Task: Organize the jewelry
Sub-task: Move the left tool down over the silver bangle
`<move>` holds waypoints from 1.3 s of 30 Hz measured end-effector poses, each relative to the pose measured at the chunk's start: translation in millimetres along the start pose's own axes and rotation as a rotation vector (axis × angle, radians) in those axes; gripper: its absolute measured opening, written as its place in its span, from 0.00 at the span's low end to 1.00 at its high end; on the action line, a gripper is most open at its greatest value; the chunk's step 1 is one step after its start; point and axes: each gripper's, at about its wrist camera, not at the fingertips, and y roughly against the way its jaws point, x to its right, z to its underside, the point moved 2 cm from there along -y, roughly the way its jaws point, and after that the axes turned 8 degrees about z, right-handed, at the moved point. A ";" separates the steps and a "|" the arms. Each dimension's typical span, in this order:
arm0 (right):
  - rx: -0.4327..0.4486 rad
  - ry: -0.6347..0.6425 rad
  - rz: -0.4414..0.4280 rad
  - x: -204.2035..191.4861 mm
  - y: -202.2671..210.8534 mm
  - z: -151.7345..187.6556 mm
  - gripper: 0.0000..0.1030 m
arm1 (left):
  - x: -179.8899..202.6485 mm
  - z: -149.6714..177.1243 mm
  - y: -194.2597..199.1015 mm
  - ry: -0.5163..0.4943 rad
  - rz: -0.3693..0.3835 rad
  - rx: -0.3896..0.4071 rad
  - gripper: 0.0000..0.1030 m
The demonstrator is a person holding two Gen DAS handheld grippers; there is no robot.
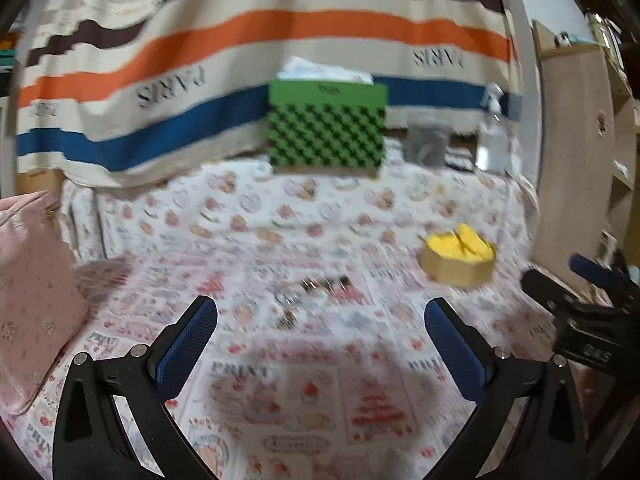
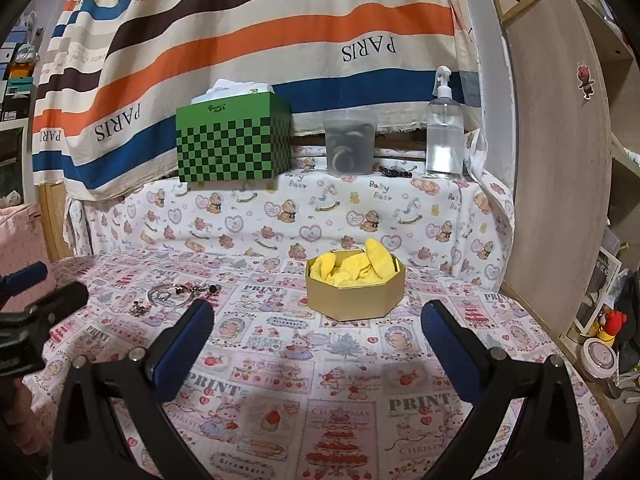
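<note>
Above the printed tablecloth (image 2: 280, 344), both my left gripper (image 1: 320, 344) and right gripper (image 2: 316, 344) gape empty, jewelry (image 2: 176, 294) left of the gold octagonal box (image 2: 354, 296)

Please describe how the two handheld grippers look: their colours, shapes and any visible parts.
The left gripper and the right gripper look alike: black angular frames with cut-out openings and silver round bolts. Each finger carries a long blue pad with a fine dotted texture. No cables, markings or sleeves are visible.
</note>
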 end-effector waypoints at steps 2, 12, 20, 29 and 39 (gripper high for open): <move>0.002 0.003 -0.002 -0.6 0.4 0.2 1.00 | -0.8 -7.6 6.7 0.018 0.030 0.024 1.00; -0.035 -0.045 -0.096 0.7 -11.8 -74.1 1.00 | -33.3 -102.5 -35.3 0.071 -0.064 -0.048 1.00; -0.140 -0.119 -0.037 3.8 -92.3 -108.6 1.00 | -48.1 -98.6 -144.6 0.031 -0.072 -0.415 1.00; -0.347 -0.079 0.018 -1.7 -144.5 -60.3 1.00 | -47.9 -39.2 -201.8 0.073 -0.014 -0.613 0.96; -0.369 -0.030 0.019 -13.8 -145.4 -47.4 1.00 | -42.0 -17.8 -221.8 0.039 -0.086 -0.672 0.96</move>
